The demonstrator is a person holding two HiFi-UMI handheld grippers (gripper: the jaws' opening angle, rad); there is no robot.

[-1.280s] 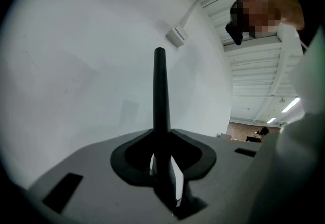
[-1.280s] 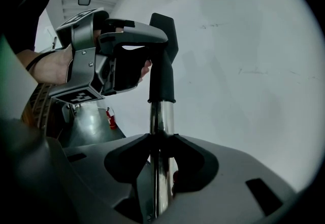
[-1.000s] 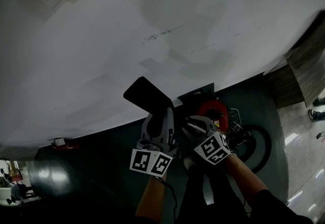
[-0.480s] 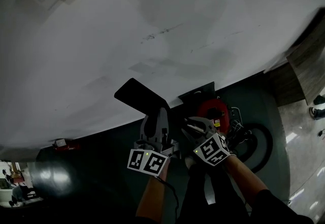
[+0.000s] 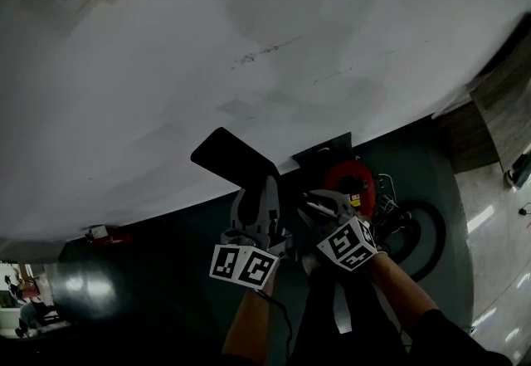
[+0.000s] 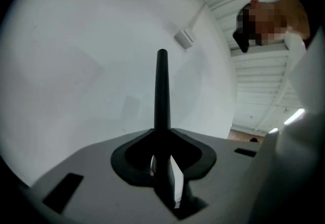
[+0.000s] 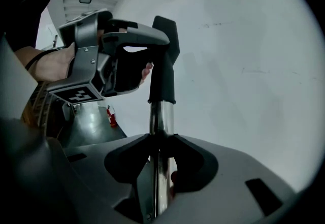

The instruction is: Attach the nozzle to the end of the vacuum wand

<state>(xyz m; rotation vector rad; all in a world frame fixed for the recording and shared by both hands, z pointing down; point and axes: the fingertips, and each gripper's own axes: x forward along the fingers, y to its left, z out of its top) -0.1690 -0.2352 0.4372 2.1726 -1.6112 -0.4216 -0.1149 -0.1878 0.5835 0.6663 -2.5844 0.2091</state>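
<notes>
One black nozzle (image 7: 165,60), flat and broad at its far end, narrows to a round collar. In the right gripper view the collar meets the top of the chrome vacuum wand (image 7: 158,126) and lines up with it. Whether the collar is pushed fully home cannot be made out.

Seen from the left gripper view, the nozzle is edge-on, a thin dark blade rising straight out between the jaws. The left tongs (image 6: 162,147) are closed narrowly on it, with both pads pressed against its sides. The right tongs (image 7: 158,149) clamp the wand lower down, and the shiny tube runs up through the notch of their pads.

In the head view both tongs are side by side and close together, low in the middle of the picture, each with its marker cube facing the camera. The person's two forearms reach up to them from the bottom edge.

Just beyond the right tongs is the red vacuum body (image 5: 344,180). Its black hose (image 5: 429,231) curls in a loop to the right, on a dark floor (image 5: 166,273).

A plain white wall (image 5: 332,24) fills the scene behind everything. A small red fire extinguisher (image 5: 104,234) sits at its base, well off to the left.
</notes>
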